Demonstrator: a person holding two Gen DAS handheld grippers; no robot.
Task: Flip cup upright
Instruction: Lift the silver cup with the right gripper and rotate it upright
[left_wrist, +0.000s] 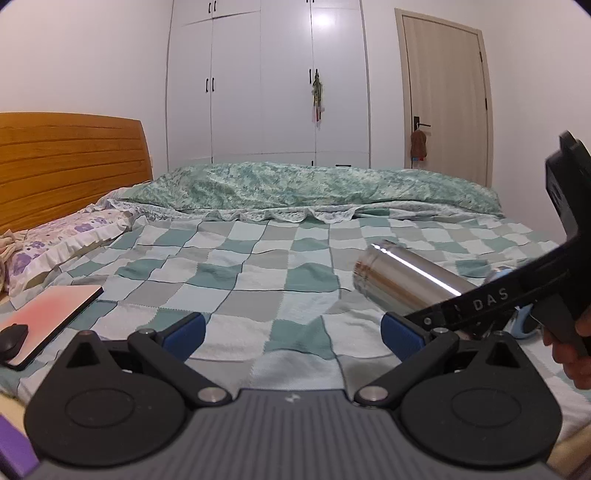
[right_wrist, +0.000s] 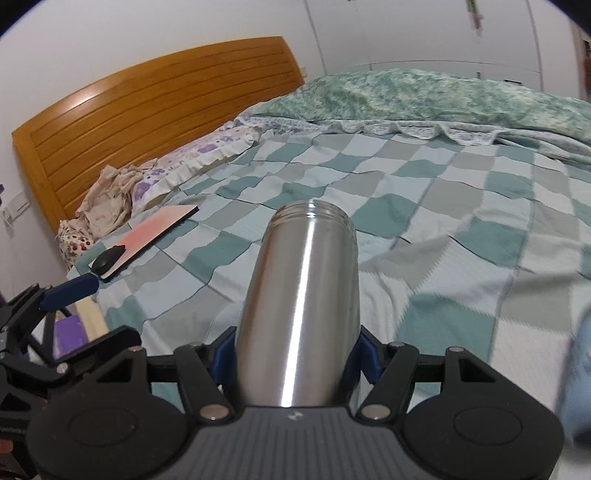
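Steel cup (right_wrist: 301, 295) clamped between right gripper (right_wrist: 295, 356) fingers (right_wrist: 369, 356), apparently above checkered blanket (right_wrist: 443, 221)

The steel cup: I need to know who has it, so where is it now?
The steel cup lies tilted between the right gripper fingers, above the checked blanket, right of the open left gripper.

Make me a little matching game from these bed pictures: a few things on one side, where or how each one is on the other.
Things:
1. steel cup
2. left gripper
3. pink pad
4. floral pillow

States:
A. by the wooden headboard
B. open, holding nothing
C. flat, with a black mouse on it
D. clamped in the right gripper

Pairs: 1-D, 2-B, 3-C, 4-A
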